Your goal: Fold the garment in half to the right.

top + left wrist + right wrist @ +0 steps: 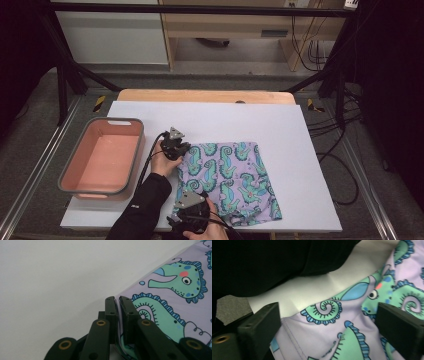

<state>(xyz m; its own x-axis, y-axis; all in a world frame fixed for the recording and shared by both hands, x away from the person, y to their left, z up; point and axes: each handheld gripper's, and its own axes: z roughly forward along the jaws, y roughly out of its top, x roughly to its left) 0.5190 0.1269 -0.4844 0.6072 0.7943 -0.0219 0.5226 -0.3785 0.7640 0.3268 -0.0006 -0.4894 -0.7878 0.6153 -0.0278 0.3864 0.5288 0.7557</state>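
A white board (280, 125) covers a wooden table that stands among black frame legs, loose cables and grey floor matting. On the board's left side sits a pink bin (102, 156) with a grey rim, well apart from a lilac garment (230, 180) printed with green chameleons, which lies folded near the board's front edge, right of centre. From the high view the left gripper (173, 148) sits at the garment's far left corner and the right gripper (189, 212) at its near left corner, close to the board's front edge, though the jaws themselves are too small to read there. The left gripper view supplies that detail: its two black jaws stand almost together with the garment's edge (119, 322) pinched between them, a thin fold of lilac cloth running up the gap, bare white board to one side and a chameleon's head on the other. The right gripper view shows the opposite: the jaws stand wide apart above the cloth (329, 337), its stitched hem between them but untouched by either pad, with a dark sleeve (274, 262) across the top.
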